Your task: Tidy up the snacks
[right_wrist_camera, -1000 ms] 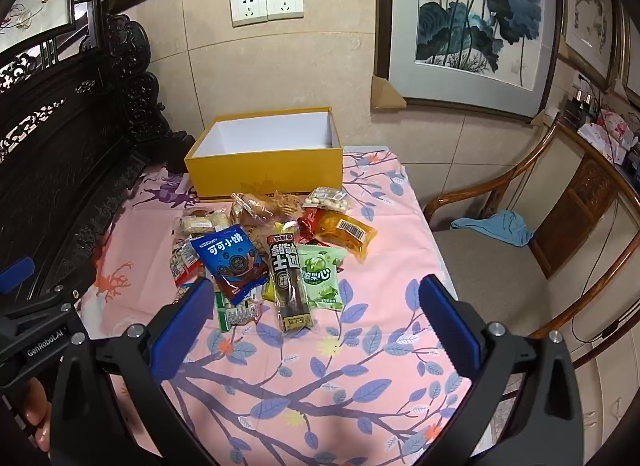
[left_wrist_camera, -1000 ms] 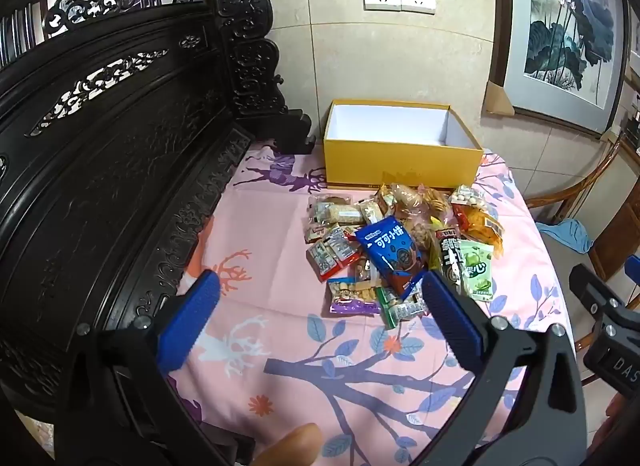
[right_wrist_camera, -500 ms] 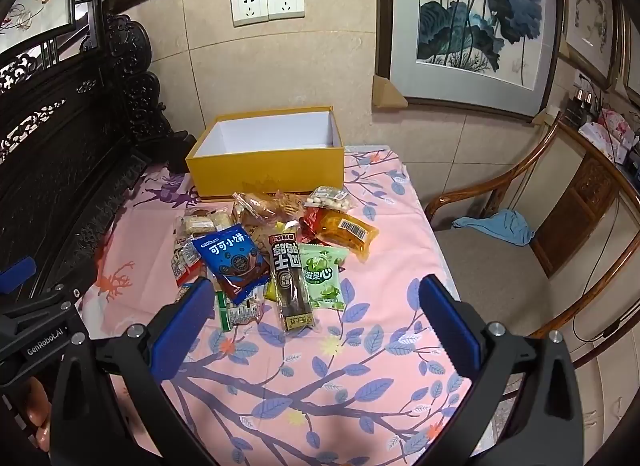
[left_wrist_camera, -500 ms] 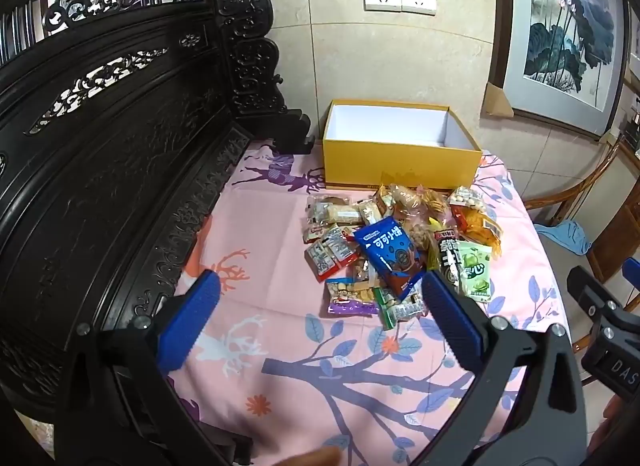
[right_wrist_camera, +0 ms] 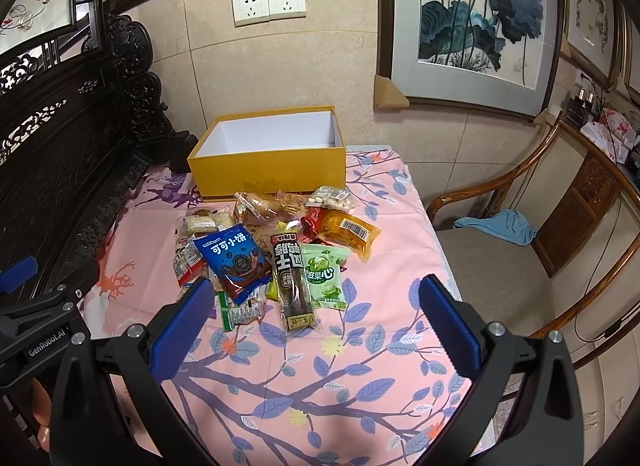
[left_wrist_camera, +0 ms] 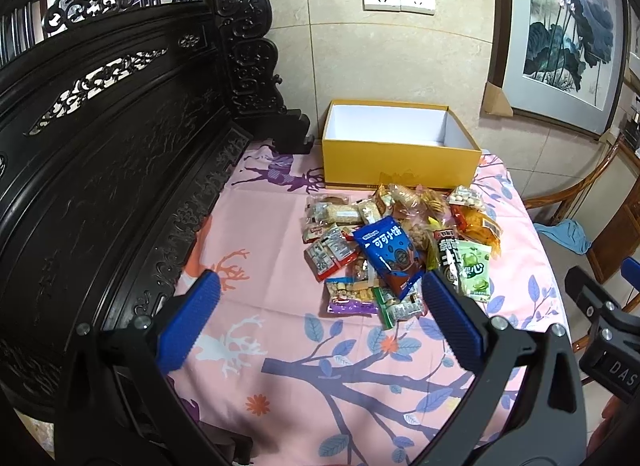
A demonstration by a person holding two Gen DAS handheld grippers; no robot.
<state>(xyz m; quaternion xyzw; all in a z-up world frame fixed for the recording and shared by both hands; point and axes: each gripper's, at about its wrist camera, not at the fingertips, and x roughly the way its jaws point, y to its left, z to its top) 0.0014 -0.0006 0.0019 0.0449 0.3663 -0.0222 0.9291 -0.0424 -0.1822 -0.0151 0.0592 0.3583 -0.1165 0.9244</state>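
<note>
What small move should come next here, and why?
Probably lower the right gripper onto the long dark bar packet, the packet nearest it. Both grippers are open and hold nothing, the yellow box looks empty, and all the snacks lie piled on the tablecloth in front of it.

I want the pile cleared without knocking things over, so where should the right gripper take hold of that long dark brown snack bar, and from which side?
Grip the long dark snack bar at its near end, coming from above with the open right gripper closing across its narrow width. It lies flat on top, and that end sticks clear onto the tablecloth.
</note>
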